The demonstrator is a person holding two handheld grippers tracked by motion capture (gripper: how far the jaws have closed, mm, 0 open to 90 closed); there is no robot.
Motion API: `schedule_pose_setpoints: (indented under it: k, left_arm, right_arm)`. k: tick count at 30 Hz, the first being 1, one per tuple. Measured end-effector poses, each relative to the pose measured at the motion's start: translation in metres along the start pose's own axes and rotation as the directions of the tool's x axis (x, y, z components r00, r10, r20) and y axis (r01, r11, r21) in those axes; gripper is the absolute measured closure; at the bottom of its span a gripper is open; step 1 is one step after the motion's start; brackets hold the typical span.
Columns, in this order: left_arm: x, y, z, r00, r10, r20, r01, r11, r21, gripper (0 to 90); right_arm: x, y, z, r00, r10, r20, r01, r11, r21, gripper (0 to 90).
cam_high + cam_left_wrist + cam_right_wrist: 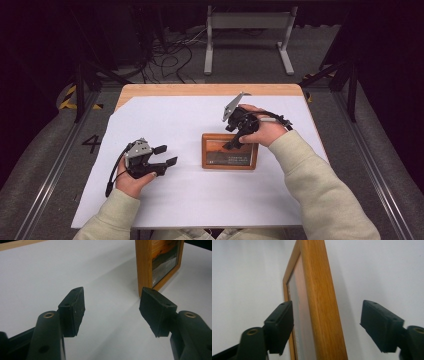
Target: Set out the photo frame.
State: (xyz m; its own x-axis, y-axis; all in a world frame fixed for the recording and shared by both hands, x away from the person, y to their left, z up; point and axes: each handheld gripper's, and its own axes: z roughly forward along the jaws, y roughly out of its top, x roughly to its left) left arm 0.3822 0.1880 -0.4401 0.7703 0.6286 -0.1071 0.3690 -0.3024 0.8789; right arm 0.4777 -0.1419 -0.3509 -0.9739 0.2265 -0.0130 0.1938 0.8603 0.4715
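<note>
High view: left gripper (165,155) open, empty; right gripper view: open jaws straddle picture frame (322,310) edge.

Light falls from overhead onto the white sheet-covered surface (200,195), which reads bright and even, while the floor and room around it sink into near black. The high view is soft and low in detail. In the left gripper view, the black left tongs (111,311) look slightly blurred, and the small wooden picture frame (147,267) beyond them casts a faint grey shadow. Its glass (295,312) shows a pale sheen beside the right tongs (327,326).
</note>
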Motion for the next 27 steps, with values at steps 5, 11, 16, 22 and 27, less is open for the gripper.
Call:
schedule_pose_setpoints:
  k: [5, 11, 16, 22, 27]
  left_arm:
    - [0.0, 0.0, -0.002, 1.0, 0.0, -0.003, 0.0, 1.0, -0.006, 37.2]
    - [-0.002, -0.001, -0.007, 0.9997, -0.021, 0.014, 0.021, 0.9997, -0.006, 32.8]
    - [-0.004, -0.001, -0.015, 0.9994, -0.032, 0.011, 0.032, 0.9994, -0.014, 31.3]
    - [-0.006, -0.002, -0.018, 0.9994, -0.032, 0.011, 0.032, 0.9994, -0.012, 30.0]
    - [-0.008, -0.001, -0.019, 0.999, -0.045, 0.008, 0.045, 0.9989, -0.015, 26.7]
  right_arm:
    - [0.004, -0.004, -0.013, 0.9991, 0.009, 0.042, -0.007, 0.998, -0.069, 13.8]
    - [0.013, -0.021, -0.038, 0.9944, 0.082, 0.067, -0.07, 0.984, -0.163, 9.5]
    - [0.025, -0.046, -0.054, 0.9772, 0.167, 0.131, -0.131, 0.96, -0.248, 11.7]
    - [0.033, -0.067, -0.07, 0.954, 0.255, 0.158, -0.197, 0.93, -0.311, 11.7]
    - [0.04, -0.082, -0.081, 0.938, 0.301, 0.173, -0.226, 0.907, -0.354, 11.9]
